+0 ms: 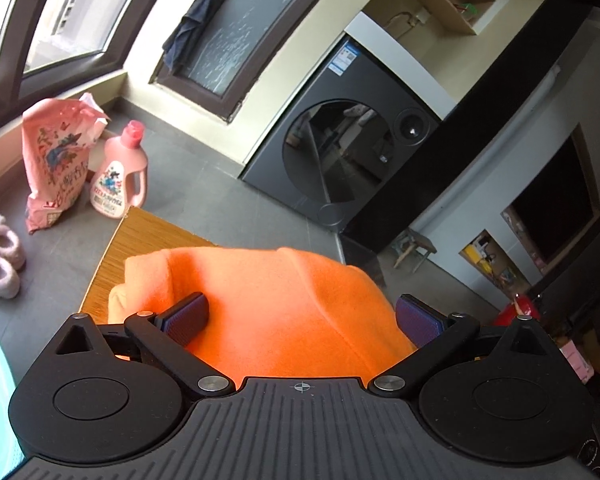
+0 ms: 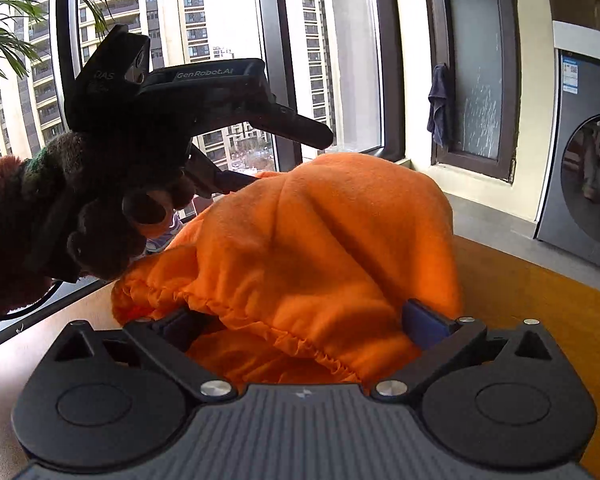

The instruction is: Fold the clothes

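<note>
An orange fleece garment (image 1: 276, 312) lies bunched in a mound on the wooden table (image 1: 140, 240). My left gripper (image 1: 302, 316) stands wide open over it; its blue pads (image 1: 188, 316) flank the cloth without pressing on it. In the right wrist view the same garment (image 2: 320, 240) shows a gathered elastic hem toward the camera. My right gripper (image 2: 300, 324) is open too, with the hem lying between its jaws and draped partly over the left finger. A gloved hand (image 2: 100, 220) holds the left gripper (image 2: 292, 158) above the garment's far left side.
A dark washing machine (image 1: 340, 152) stands on the floor beyond the table. A pink detergent bottle (image 1: 120, 172), a pink bag (image 1: 56, 160) and fluffy slippers (image 1: 0, 264) sit on the floor by the window. The table edge (image 2: 540, 300) runs close on the right.
</note>
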The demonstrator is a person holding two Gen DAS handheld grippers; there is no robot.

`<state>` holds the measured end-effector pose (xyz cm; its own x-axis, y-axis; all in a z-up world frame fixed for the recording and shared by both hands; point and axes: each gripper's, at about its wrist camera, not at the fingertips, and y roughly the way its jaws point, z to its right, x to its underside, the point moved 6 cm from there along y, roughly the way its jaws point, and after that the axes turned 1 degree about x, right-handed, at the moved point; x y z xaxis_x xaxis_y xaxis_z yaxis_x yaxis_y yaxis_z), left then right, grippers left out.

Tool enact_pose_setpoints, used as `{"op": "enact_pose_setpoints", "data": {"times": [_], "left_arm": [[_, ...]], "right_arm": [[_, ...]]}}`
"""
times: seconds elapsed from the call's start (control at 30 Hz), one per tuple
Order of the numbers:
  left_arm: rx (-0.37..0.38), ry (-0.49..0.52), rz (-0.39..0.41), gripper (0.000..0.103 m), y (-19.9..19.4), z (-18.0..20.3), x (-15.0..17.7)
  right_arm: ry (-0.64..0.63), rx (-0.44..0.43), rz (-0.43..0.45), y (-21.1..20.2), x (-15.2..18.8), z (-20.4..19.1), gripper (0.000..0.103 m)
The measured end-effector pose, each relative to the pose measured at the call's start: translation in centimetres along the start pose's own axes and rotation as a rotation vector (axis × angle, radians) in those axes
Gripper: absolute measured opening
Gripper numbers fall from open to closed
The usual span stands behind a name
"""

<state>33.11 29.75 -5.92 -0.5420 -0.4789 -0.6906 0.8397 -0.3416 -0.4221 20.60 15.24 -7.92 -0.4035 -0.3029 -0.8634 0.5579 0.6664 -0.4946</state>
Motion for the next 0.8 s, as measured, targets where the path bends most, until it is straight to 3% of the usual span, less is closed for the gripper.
{"op": "enact_pose_setpoints", "data": {"times": [0.07, 0.13, 0.27, 0.4, 0.5, 0.7, 0.8], "left_arm": [[-0.006, 0.012, 0.069, 0.103, -3.3, 1.4, 1.1], [-0.066, 0.023, 0.109, 0.103, -6.2, 2.9, 3.2], [-0.176, 0.046, 0.112, 0.103, -10.5, 6.0, 9.2], [-0.260, 0.093, 0.073, 0.103, -12.5, 8.9, 15.3], [-0.377, 0.161, 0.103, 0.103, -13.4, 10.4, 18.6], [-0.506, 0.172, 0.123, 0.103, -13.7, 10.5, 21.6], [-0.495, 0.151, 0.121, 0.103, -13.7, 9.9, 21.3]], "right_arm": [[0.030, 0.021, 0.039, -1.9, 0.9, -0.1, 0.103], [0.068, 0.044, 0.078, -4.0, 1.9, 0.0, 0.103], [0.174, 0.086, 0.167, -8.0, 3.7, 1.0, 0.103], [0.199, 0.141, 0.109, -10.1, 5.5, 1.3, 0.103], [0.172, 0.210, 0.067, -11.2, 6.4, 0.9, 0.103], [0.127, 0.297, 0.073, -13.4, 7.6, 0.3, 0.103], [0.117, 0.301, 0.036, -12.9, 7.5, 0.5, 0.103]]}}
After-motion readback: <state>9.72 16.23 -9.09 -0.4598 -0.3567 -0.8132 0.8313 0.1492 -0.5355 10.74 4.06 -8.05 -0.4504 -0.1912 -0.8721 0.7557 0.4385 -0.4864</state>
